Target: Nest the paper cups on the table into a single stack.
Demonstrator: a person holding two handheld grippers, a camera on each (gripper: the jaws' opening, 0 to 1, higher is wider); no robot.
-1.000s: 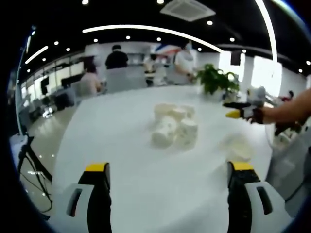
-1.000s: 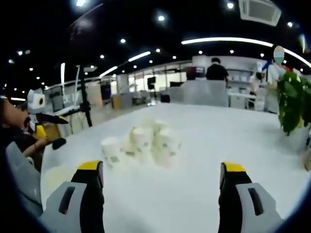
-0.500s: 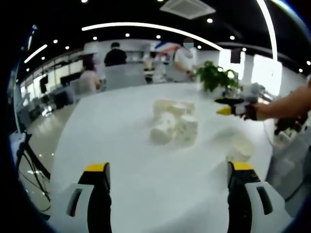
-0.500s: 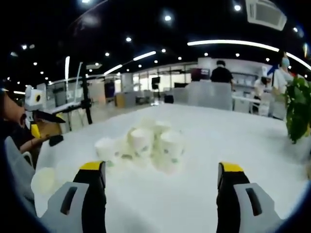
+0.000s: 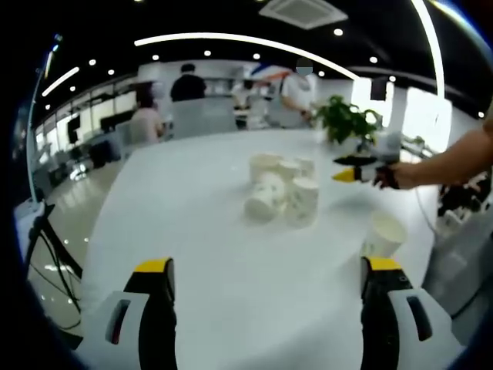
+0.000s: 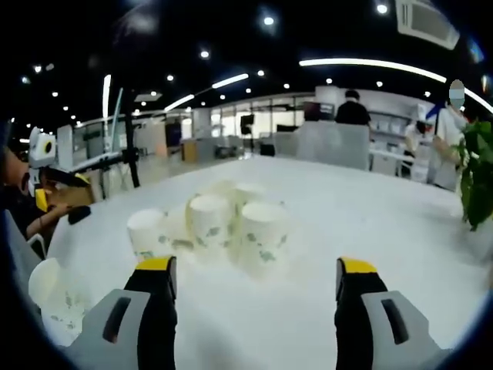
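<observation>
Several white paper cups with green print stand bunched in the middle of the white table [image 5: 177, 231]. In the left gripper view the cup cluster [image 5: 282, 189] has one cup lying on its side [image 5: 263, 202] beside an upright cup [image 5: 303, 202]. A lone cup [image 5: 383, 233] stands apart to the right. My left gripper [image 5: 268, 266] is open, short of the cups. The right gripper [image 5: 350, 169] reaches in from the right on a bare arm. In the right gripper view my right gripper [image 6: 256, 266] is open just before the nearest cup [image 6: 263, 239]; the lone cup [image 6: 54, 297] is at lower left.
A potted plant [image 5: 347, 123] stands at the table's far edge, also the plant [image 6: 477, 177] on the right. People stand behind the table near a counter [image 5: 202, 116]. A tripod [image 5: 46, 254] stands on the floor off the table's left side.
My right gripper has moved closer to the cup cluster, which now looms larger in its view. In the left gripper view it has slid leftward toward the cups. Both stay open.
</observation>
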